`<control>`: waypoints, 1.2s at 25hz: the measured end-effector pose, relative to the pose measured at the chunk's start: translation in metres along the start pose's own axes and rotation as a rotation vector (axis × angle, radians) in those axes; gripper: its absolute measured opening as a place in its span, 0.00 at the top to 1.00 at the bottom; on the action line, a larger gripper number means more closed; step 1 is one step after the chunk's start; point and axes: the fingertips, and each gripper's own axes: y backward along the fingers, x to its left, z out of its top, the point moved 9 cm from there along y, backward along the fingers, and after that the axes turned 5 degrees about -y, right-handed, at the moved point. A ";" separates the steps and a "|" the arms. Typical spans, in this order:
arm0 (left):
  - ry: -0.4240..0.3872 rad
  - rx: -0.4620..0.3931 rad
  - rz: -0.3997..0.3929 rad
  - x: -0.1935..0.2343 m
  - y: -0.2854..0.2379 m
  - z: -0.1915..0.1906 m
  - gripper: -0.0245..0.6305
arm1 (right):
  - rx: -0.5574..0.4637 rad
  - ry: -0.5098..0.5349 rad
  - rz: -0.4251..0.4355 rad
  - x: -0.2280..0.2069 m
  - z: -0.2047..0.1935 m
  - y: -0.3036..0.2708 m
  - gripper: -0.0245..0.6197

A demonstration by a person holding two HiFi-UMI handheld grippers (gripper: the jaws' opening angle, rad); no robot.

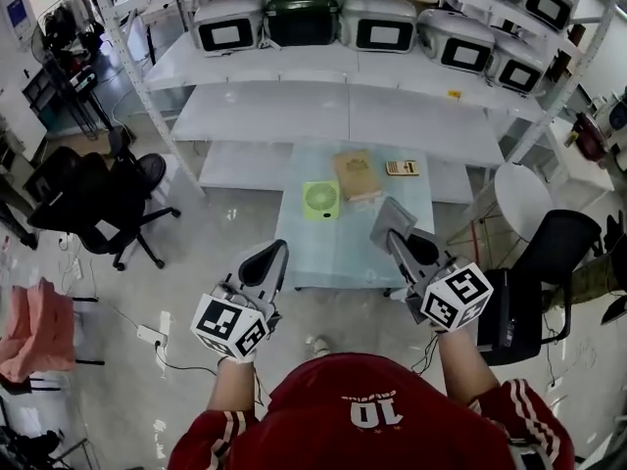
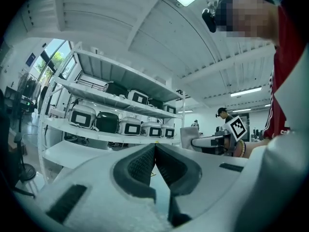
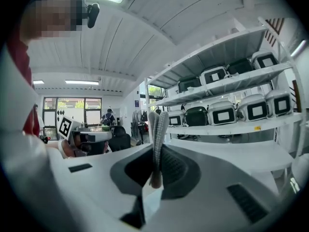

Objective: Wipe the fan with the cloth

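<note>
A small green square fan (image 1: 320,201) lies on the pale glass table (image 1: 333,248), toward its far left. Just right of it rests a tan folded cloth (image 1: 356,172). My left gripper (image 1: 272,254) hovers over the table's near left edge, short of the fan, jaws shut and empty. The right gripper (image 1: 388,213) is held over the near right part of the table, below the cloth, also shut with nothing in it. Seen from the left gripper view, the left gripper (image 2: 155,147) has its pads meeting at the tip. In the right gripper view, the right gripper (image 3: 158,121) has its pads pressed together.
A small orange, calculator-like item (image 1: 402,167) lies at the table's far right. White shelving (image 1: 348,62) with grey boxy appliances stands behind. A black office chair (image 1: 103,199) is at left, another black chair (image 1: 549,253) and a round white stool (image 1: 524,196) at right. Cables lie on the floor.
</note>
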 end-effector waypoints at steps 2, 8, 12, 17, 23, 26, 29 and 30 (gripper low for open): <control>0.006 -0.003 -0.017 0.010 -0.009 -0.003 0.96 | 0.010 0.009 -0.006 0.000 -0.002 -0.011 0.93; 0.008 0.018 -0.026 0.024 -0.017 -0.025 0.96 | 0.064 -0.008 -0.013 -0.004 -0.024 -0.035 0.93; 0.047 0.018 0.001 0.031 -0.014 -0.035 0.96 | 0.118 -0.032 -0.001 -0.013 -0.035 -0.051 0.93; 0.115 0.002 0.018 0.040 -0.014 -0.048 0.96 | 0.169 -0.012 0.031 -0.021 -0.050 -0.085 0.93; 0.050 0.016 0.036 0.044 -0.041 -0.047 0.96 | 0.186 -0.037 0.076 -0.043 -0.068 -0.119 0.93; 0.029 0.035 0.040 0.048 -0.061 -0.051 0.96 | 0.189 -0.055 0.102 -0.059 -0.073 -0.140 0.93; 0.034 0.050 0.065 0.057 -0.081 -0.059 0.96 | 0.192 -0.065 0.123 -0.077 -0.084 -0.158 0.93; 0.041 0.054 0.074 0.060 -0.087 -0.062 0.96 | 0.189 -0.065 0.127 -0.083 -0.088 -0.164 0.93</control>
